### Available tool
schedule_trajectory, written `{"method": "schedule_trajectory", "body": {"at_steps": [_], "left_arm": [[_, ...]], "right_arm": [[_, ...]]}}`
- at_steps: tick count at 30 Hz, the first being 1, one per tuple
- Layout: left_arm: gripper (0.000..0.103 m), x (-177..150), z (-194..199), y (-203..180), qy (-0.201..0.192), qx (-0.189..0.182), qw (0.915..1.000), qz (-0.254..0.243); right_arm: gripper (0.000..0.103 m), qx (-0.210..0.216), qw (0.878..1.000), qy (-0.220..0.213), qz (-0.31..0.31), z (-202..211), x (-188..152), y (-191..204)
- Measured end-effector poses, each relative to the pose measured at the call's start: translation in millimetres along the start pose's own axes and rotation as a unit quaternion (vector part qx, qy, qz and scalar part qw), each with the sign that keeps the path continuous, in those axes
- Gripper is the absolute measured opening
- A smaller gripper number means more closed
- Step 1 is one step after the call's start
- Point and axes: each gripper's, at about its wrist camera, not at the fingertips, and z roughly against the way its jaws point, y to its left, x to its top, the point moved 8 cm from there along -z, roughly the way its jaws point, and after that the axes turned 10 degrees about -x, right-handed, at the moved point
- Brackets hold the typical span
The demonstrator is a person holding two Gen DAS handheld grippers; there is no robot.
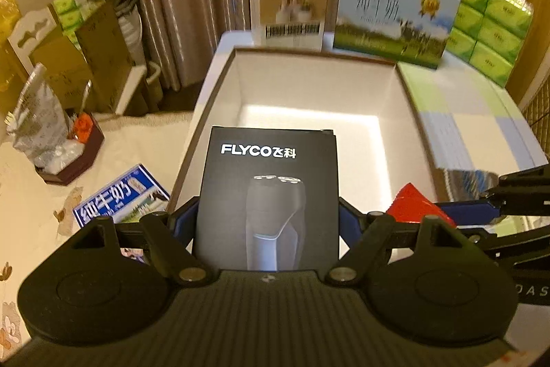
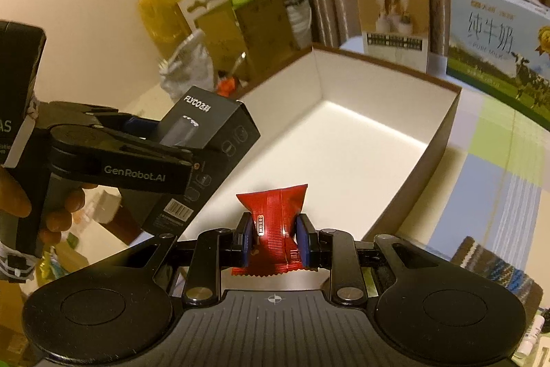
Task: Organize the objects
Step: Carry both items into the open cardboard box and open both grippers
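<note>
My left gripper [image 1: 266,222] is shut on a black FLYCO shaver box [image 1: 271,191], its blue pads pressing both sides, held over the near edge of a large open white-lined box [image 1: 309,81]. The right wrist view shows that same shaver box [image 2: 209,133] to the left, above the box's near-left rim. My right gripper [image 2: 273,239] is shut on a small red crinkled sachet [image 2: 275,212], held above the white box [image 2: 343,133] near its front wall. The red sachet [image 1: 416,203] also shows at the right in the left wrist view. Nothing lies inside the white box.
Behind the white box stand a beige carton [image 1: 288,9], a blue milk carton [image 1: 395,16] and stacked green tissue packs [image 1: 488,26]. A flat blue milk pack [image 1: 120,195] and a small dark tray [image 1: 75,157] lie on the left. A person's hand [image 2: 20,195] holds the left gripper.
</note>
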Motion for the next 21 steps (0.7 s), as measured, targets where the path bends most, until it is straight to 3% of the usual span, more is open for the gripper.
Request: {"method": "schedule_trajectory", "body": {"at_steps": [14, 21], "left_arm": [[0.077, -23.1, -59.3, 20.7, 0.089, -0.03, 0.9955, -0.016], [0.083, -20.5, -54.8, 25.4, 0.088, -0.036, 0.9953, -0.02]], "right_arm": [[0.024, -0.016, 0.998, 0.052, 0.03, -42.5, 0.9, 10.4], [0.024, -0.024, 0.997, 0.066, 0.041, -51.6, -1.2, 10.3]]}}
